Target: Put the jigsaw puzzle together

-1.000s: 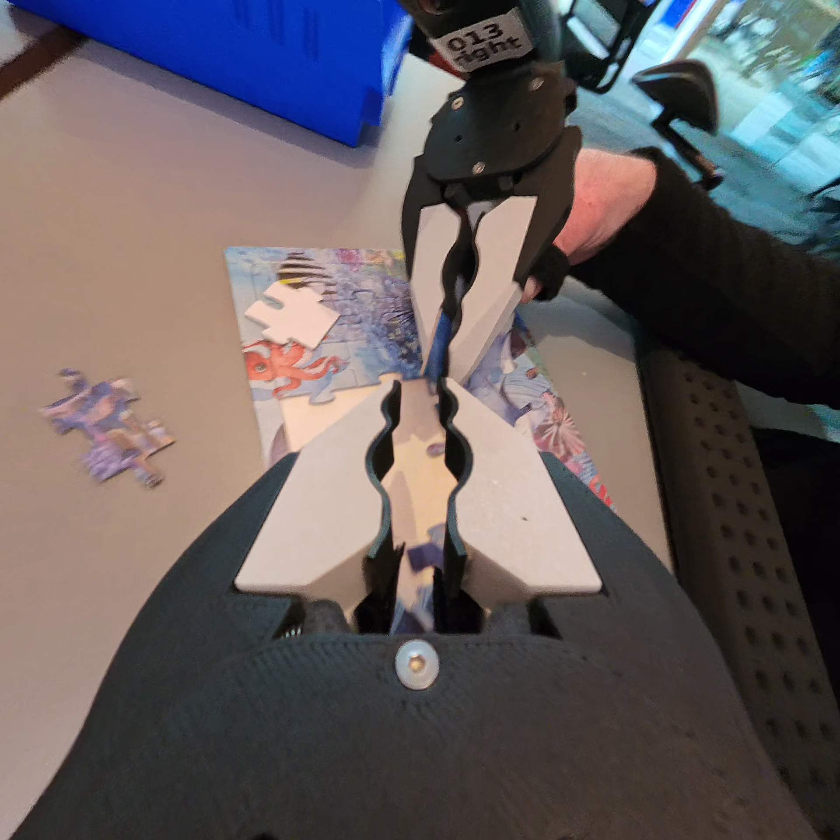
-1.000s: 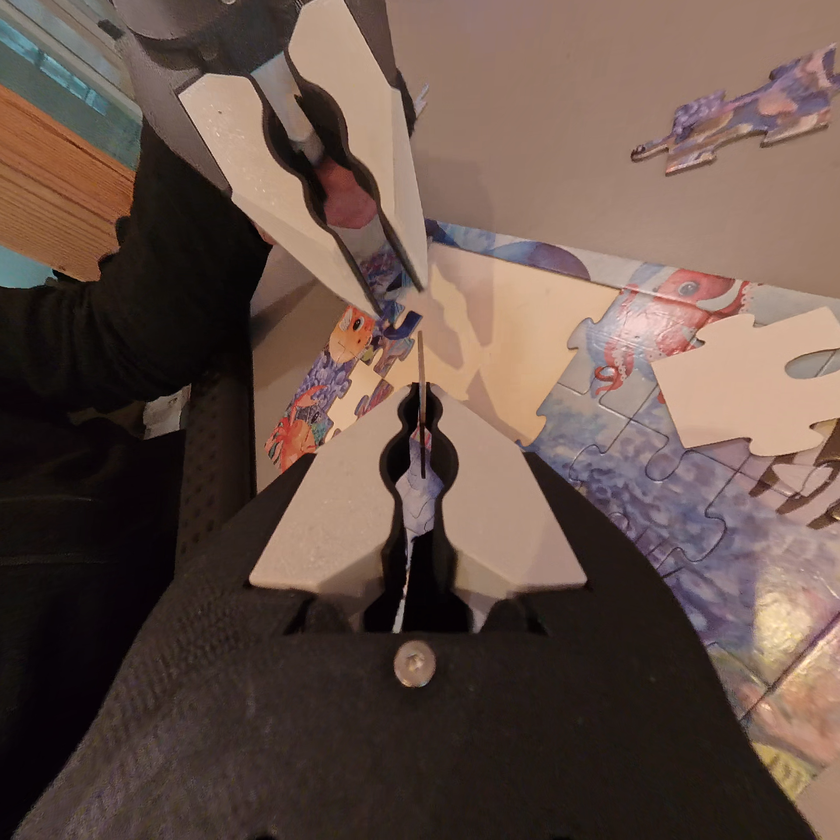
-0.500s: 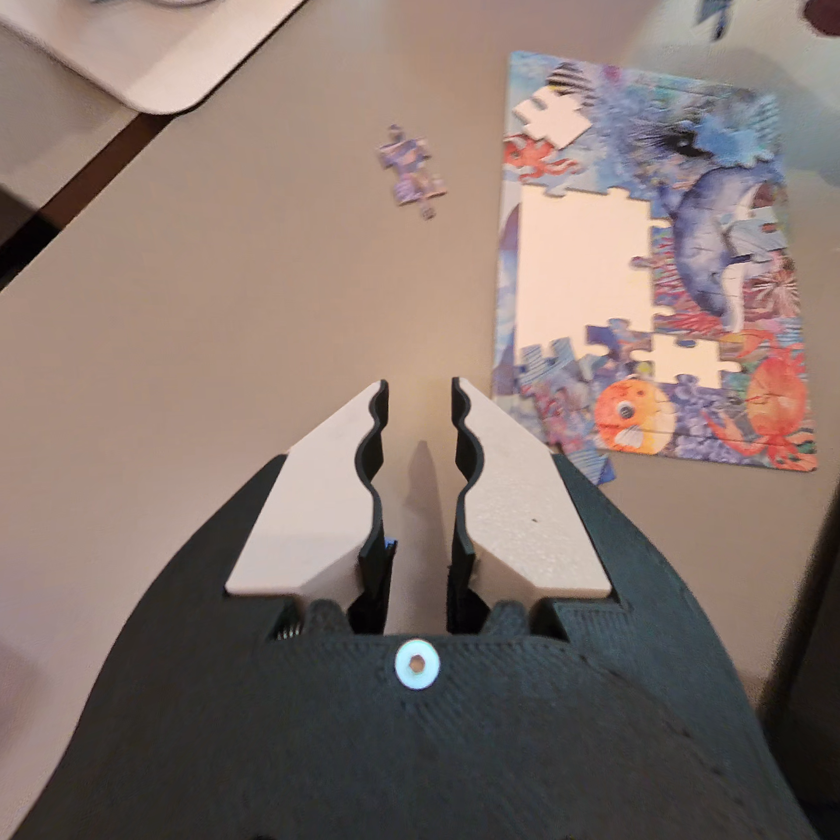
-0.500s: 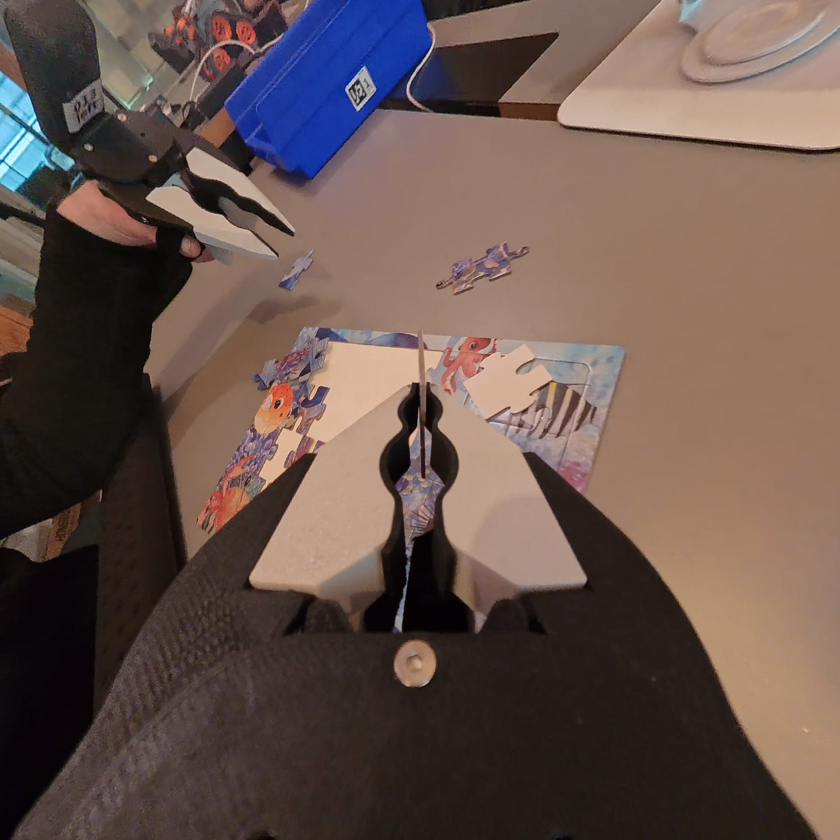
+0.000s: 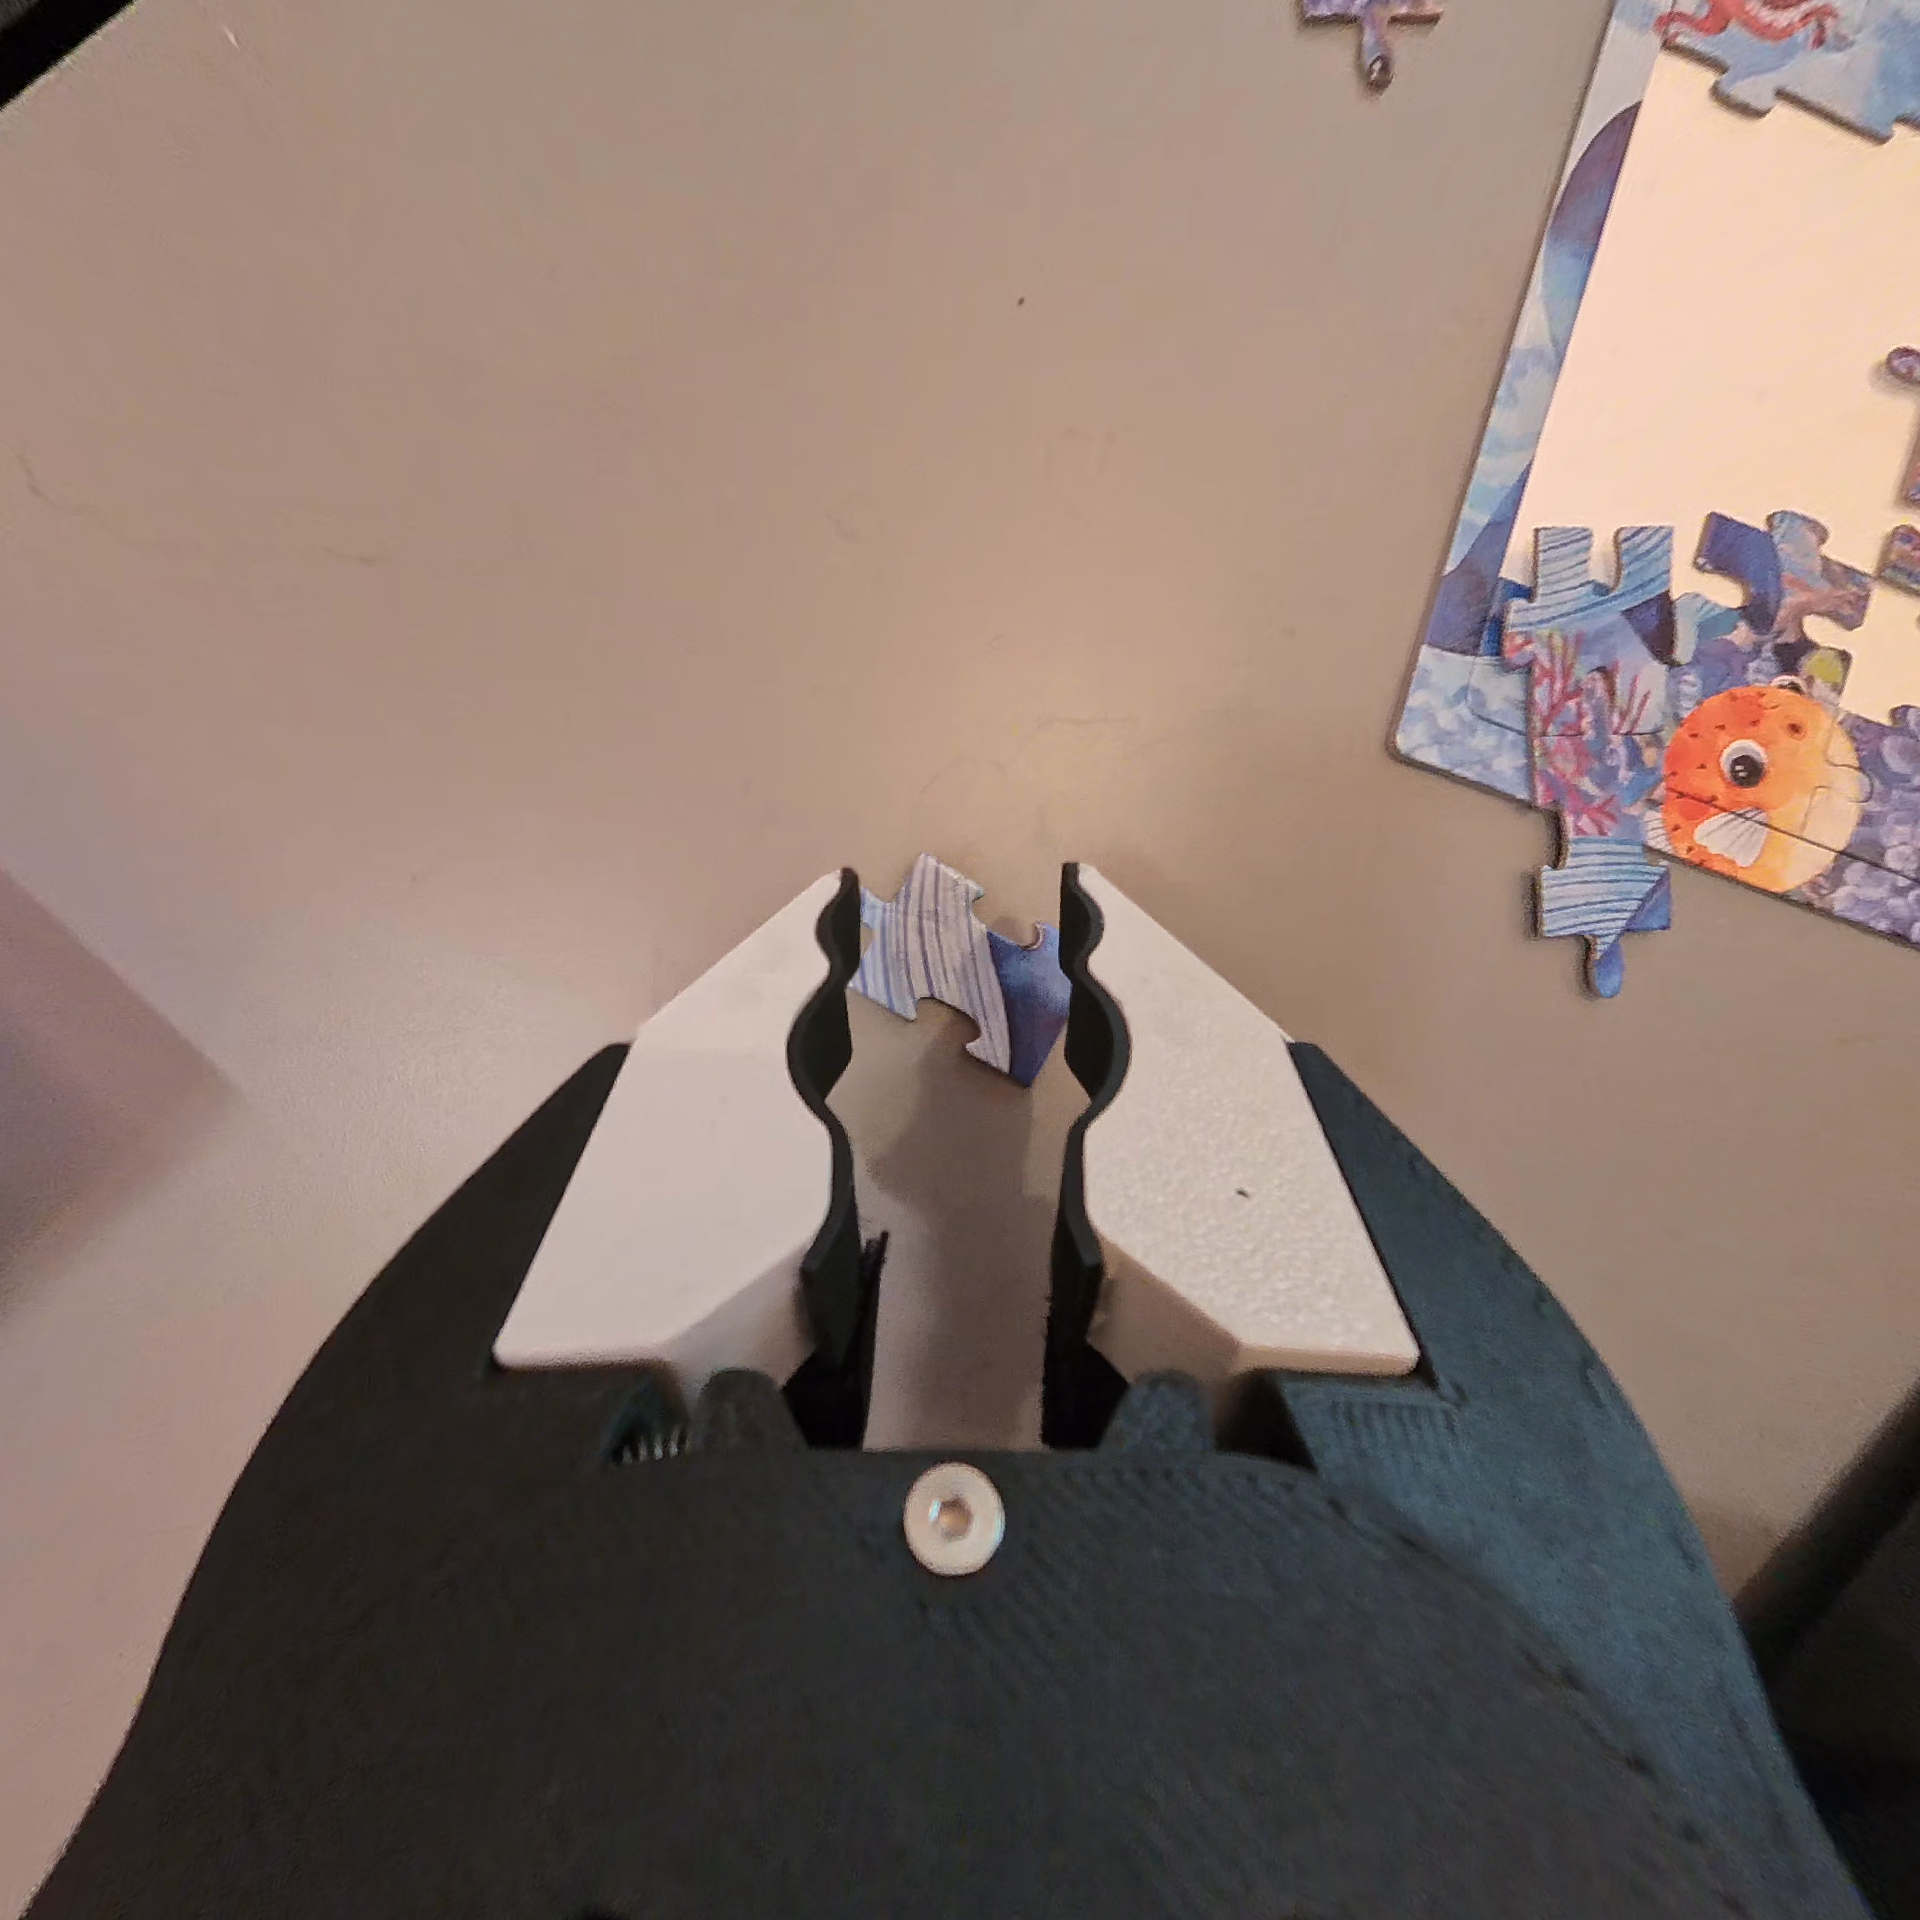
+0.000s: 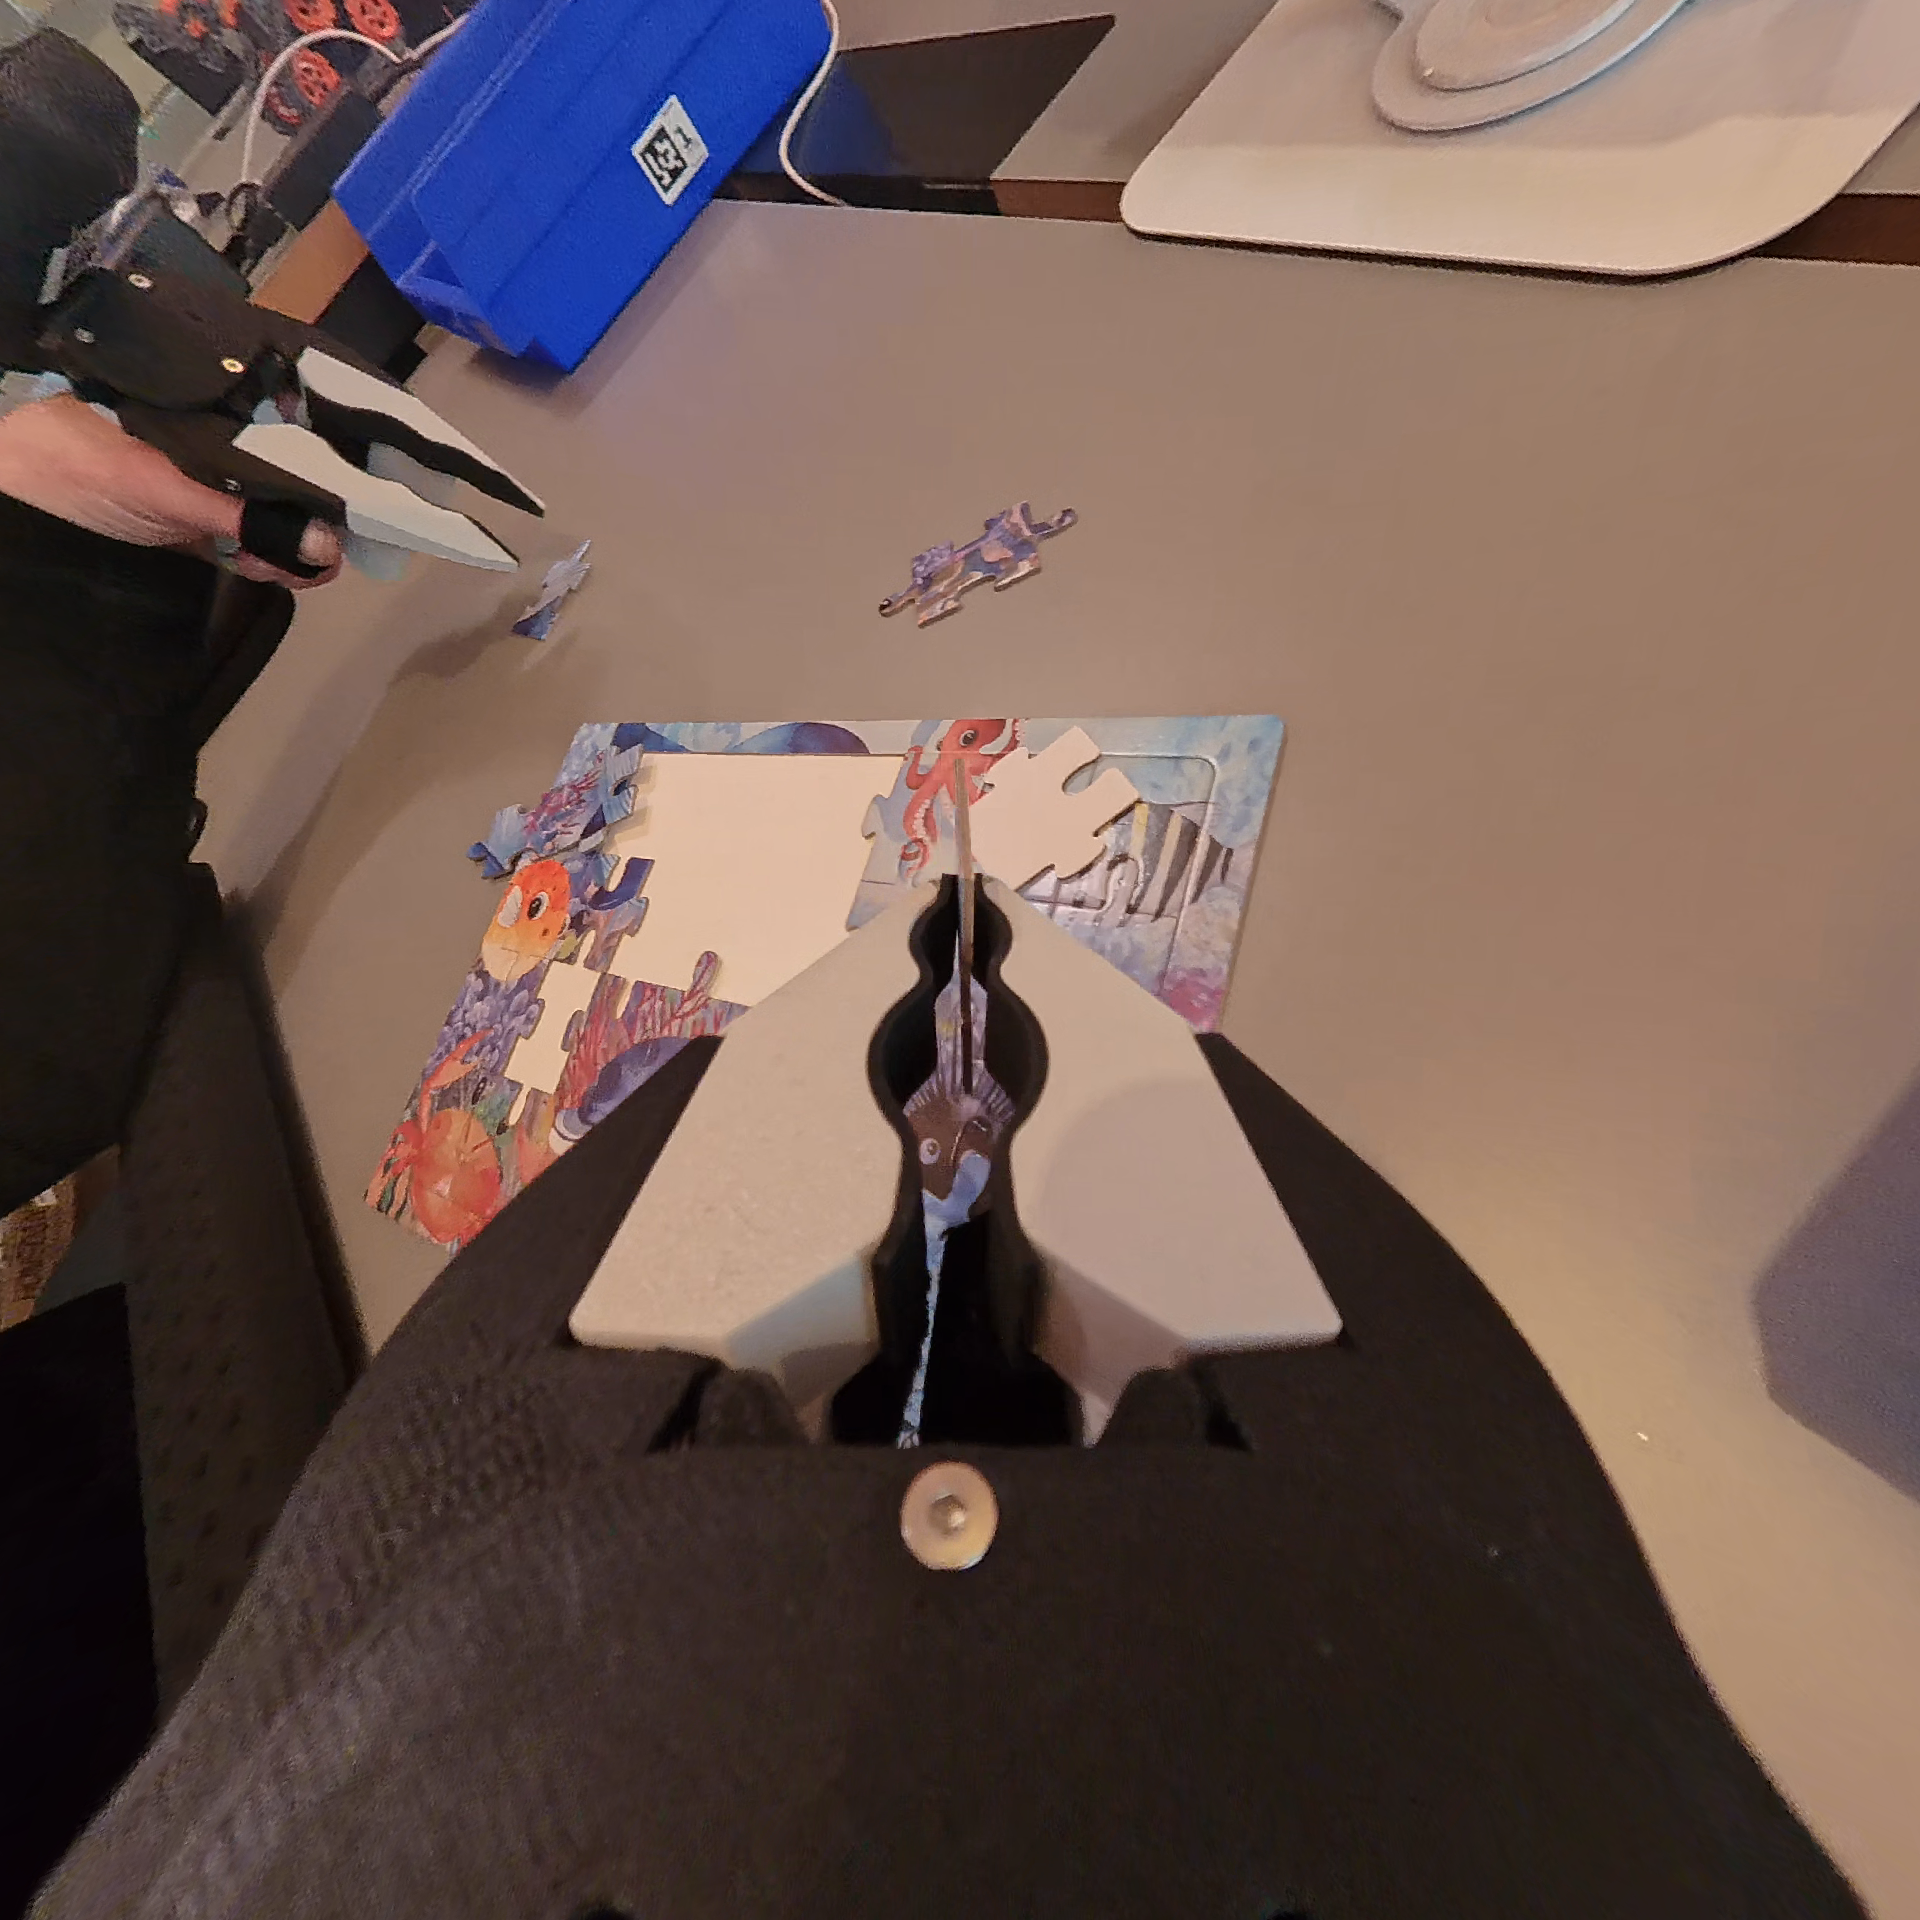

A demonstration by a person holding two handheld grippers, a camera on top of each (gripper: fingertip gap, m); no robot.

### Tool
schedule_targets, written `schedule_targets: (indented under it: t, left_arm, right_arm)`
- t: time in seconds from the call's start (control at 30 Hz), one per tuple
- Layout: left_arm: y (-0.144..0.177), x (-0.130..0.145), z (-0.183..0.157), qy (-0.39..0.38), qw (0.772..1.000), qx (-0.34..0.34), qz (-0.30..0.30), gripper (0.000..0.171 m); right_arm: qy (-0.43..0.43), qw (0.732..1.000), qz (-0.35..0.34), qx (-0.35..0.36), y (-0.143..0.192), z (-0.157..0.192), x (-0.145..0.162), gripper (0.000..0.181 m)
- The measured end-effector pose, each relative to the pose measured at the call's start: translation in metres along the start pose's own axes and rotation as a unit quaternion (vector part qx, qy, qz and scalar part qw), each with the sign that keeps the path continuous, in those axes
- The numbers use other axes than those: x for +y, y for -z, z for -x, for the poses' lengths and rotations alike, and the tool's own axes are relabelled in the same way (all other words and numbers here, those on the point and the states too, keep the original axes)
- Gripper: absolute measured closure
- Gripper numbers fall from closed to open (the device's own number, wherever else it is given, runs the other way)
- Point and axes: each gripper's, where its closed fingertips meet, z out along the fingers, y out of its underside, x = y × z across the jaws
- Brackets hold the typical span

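Observation:
The jigsaw board (image 6: 769, 852) lies on the grey table, partly filled, with a big bare white patch in the middle; it also shows in the left wrist view (image 5: 1714, 343). My left gripper (image 5: 956, 883) is open and low over the table, its fingers on either side of a loose blue striped piece (image 5: 961, 971) lying flat. In the right wrist view this gripper (image 6: 499, 535) sits left of the board, next to that piece (image 6: 556, 592). My right gripper (image 6: 961, 888) is shut on a puzzle piece (image 6: 961, 1132), held edge-on above the board's near side.
A purple loose piece cluster (image 6: 977, 566) lies beyond the board. A white face-down piece (image 6: 1049, 805) rests on the board's far right. A blue bin (image 6: 582, 156) and a pale tray (image 6: 1507, 177) stand at the back. A perforated chair edge (image 6: 239, 1195) is on the left.
My left gripper has left the board, swung to the left and come down around the loose blue piece. My right gripper has pulled back and up from the board, still holding its piece.

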Motion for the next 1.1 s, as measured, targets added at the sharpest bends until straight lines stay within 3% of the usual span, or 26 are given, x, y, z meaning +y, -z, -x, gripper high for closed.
schedule_targets:
  t: [0.37,0.47,0.67,0.7,0.73,0.77,0.83,0.93,1.1]
  left_arm:
    - [0.008,0.001,0.025,0.041,0.998,-0.035,-0.027,0.132]
    - [0.006,-0.001,0.026,0.044,0.998,-0.034,-0.033,0.132]
    - [-0.004,-0.003,0.021,0.035,0.999,-0.027,-0.021,0.129]
    - [-0.005,-0.003,0.020,0.034,0.999,-0.026,-0.019,0.129]
    - [-0.006,-0.003,0.019,0.033,0.999,-0.025,-0.017,0.129]
    - [-0.007,-0.003,0.019,0.032,0.999,-0.025,-0.016,0.129]
    - [-0.006,-0.003,0.020,0.033,0.999,-0.027,-0.018,0.128]
    - [-0.005,-0.006,0.020,0.033,0.999,-0.028,-0.022,0.128]
    - [-0.007,-0.014,0.013,0.018,0.999,-0.025,-0.027,0.127]
  right_arm:
    - [0.000,0.999,0.015,0.046,0.006,-0.019,0.006,0.181]
    - [-0.004,0.995,0.039,0.092,0.017,-0.035,0.015,0.181]
    - [-0.038,0.989,0.095,0.104,0.024,-0.054,0.042,0.181]
    - [-0.042,0.986,0.108,0.120,0.024,-0.061,0.047,0.178]
    - [-0.046,0.984,0.116,0.129,0.023,-0.066,0.050,0.164]
    - [-0.049,0.983,0.119,0.132,0.022,-0.067,0.050,0.151]
    - [-0.036,0.980,0.111,0.159,0.026,-0.073,0.044,0.143]
    - [-0.001,0.976,0.085,0.199,0.037,-0.074,0.027,0.139]
    - [0.089,0.978,0.082,0.170,0.018,-0.045,0.012,0.141]
